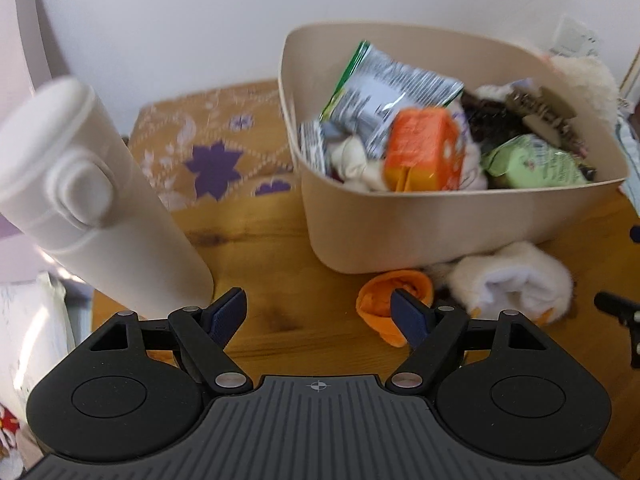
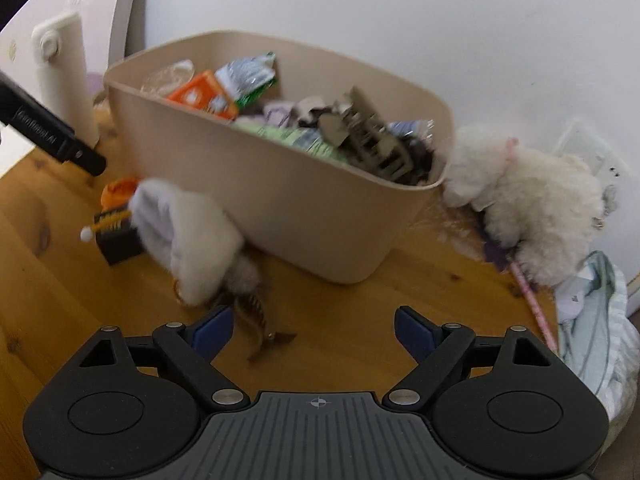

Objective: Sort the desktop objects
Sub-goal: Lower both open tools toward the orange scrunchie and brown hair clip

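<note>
A beige bin (image 1: 440, 224) (image 2: 320, 208) stands on the wooden table, filled with snack packets, an orange carton (image 1: 424, 148) and a hair claw (image 2: 372, 148). In front of it lie a white fluffy slipper-like item (image 1: 508, 280) (image 2: 188, 236), an orange cloth piece (image 1: 380, 300) (image 2: 118, 190) and a brown striped item (image 2: 256, 320). My left gripper (image 1: 318, 314) hovers open over bare wood, its right finger beside the orange cloth. My right gripper (image 2: 312, 328) is open too, with nothing between its fingers and the striped item by its left finger.
A tall white bottle (image 1: 100, 200) (image 2: 68, 80) stands left of the bin. A black block with a yellow comb (image 2: 116, 236) sits by the fluffy item. A white plush toy (image 2: 532, 208) and a pale cloth bag (image 2: 596, 340) crowd the right edge. A patterned mat (image 1: 216, 152) lies behind.
</note>
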{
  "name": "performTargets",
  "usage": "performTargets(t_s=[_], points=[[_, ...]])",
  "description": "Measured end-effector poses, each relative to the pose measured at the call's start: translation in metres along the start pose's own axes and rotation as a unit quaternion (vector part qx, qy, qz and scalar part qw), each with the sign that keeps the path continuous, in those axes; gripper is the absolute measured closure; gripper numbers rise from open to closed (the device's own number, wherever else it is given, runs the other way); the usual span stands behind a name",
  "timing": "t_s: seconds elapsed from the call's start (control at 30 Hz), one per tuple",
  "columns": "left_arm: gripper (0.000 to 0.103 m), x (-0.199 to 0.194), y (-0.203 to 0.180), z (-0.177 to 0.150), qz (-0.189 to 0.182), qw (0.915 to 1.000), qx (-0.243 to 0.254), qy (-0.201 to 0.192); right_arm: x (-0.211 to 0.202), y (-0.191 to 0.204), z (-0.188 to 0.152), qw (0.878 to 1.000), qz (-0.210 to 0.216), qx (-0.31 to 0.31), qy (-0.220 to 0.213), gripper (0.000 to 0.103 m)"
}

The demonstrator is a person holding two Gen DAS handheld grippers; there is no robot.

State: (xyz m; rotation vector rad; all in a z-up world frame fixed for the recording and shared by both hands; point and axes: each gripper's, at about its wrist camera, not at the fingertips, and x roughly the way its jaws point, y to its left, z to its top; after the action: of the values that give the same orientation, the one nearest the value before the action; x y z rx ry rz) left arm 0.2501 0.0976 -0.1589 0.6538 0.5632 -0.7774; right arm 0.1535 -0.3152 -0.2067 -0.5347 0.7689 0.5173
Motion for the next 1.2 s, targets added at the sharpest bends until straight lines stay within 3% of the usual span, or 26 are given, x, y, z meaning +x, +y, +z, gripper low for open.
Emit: performTargets(t_s=[0.2, 0.43, 0.63, 0.87, 1.03, 1.2], points=[[0.023, 0.021, -0.004, 0.002, -0.005, 0.9995, -0.008, 0.029, 0.017, 0.011, 0.004, 0.999, 0.026, -0.037, 0.014, 0.015], [0.023, 0.037, -0.014, -0.001, -0.010, 0.9988, 0.017, 0.046, 0.033, 0.027, 0.006, 0.995, 0.042, -0.091, 0.024, 0.021], [0.023, 0.048, -0.014, -0.002, -0.014, 0.9982, 0.021, 0.054, 0.036, 0.030, 0.004, 0.994, 0.054, -0.089, 0.024, 0.026], [0.024, 0.052, -0.025, -0.006, -0.042, 0.9975, 0.041, 0.039, 0.032, 0.033, 0.003, 0.993, 0.080, -0.087, 0.020, 0.045], [0.046, 0.048, -0.038, -0.008, -0.062, 0.9951, 0.075, 0.016, 0.029, 0.036, 0.002, 0.991, 0.100, -0.082, 0.023, 0.062], [0.085, 0.043, -0.048, -0.010, -0.087, 0.9905, 0.104, 0.018, 0.025, 0.039, -0.001, 0.992, 0.098, -0.073, 0.028, 0.068]])
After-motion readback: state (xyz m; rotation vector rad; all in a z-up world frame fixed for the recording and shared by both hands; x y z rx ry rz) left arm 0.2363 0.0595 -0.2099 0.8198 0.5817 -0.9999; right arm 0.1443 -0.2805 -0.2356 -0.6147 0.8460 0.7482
